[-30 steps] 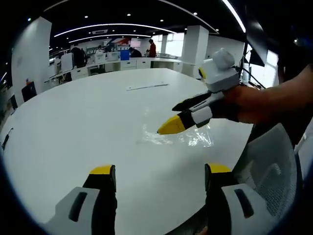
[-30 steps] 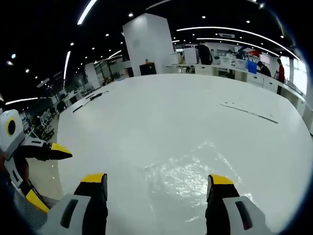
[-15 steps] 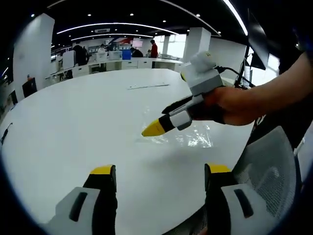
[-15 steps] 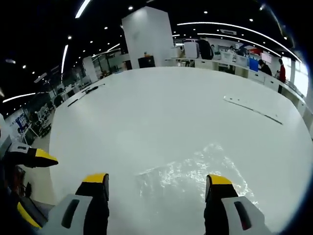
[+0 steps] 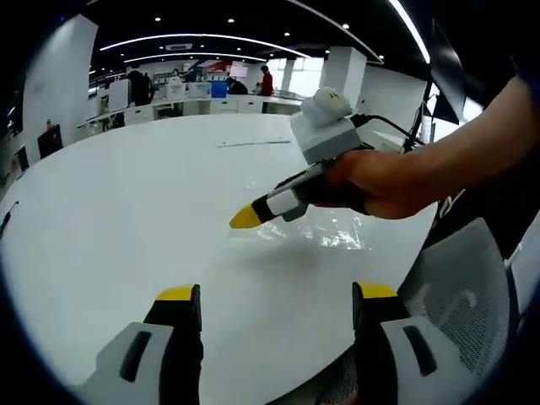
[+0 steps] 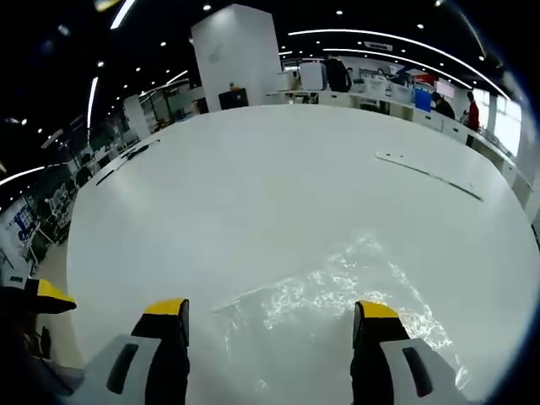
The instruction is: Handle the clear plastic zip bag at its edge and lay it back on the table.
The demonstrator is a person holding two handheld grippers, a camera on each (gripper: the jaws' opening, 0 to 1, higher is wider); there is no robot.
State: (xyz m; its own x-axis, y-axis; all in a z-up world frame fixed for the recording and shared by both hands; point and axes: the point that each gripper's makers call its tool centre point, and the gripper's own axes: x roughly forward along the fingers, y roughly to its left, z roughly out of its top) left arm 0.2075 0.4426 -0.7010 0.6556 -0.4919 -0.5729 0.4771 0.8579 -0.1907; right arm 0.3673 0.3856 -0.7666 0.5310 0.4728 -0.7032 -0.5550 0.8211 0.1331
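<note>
Seemingly bag [image 6: 337, 291] lies between tool [image 6: 270, 316] jaws.

Bare table [image 6: 253, 186] around bag [image 6: 337, 295]

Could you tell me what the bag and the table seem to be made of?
The bag looks like thin clear plastic film: the white surface shows through it, and its crinkles throw bright glints. The table has a smooth white top with a slight sheen, perhaps laminate or painted board; the look alone cannot settle which.
</note>
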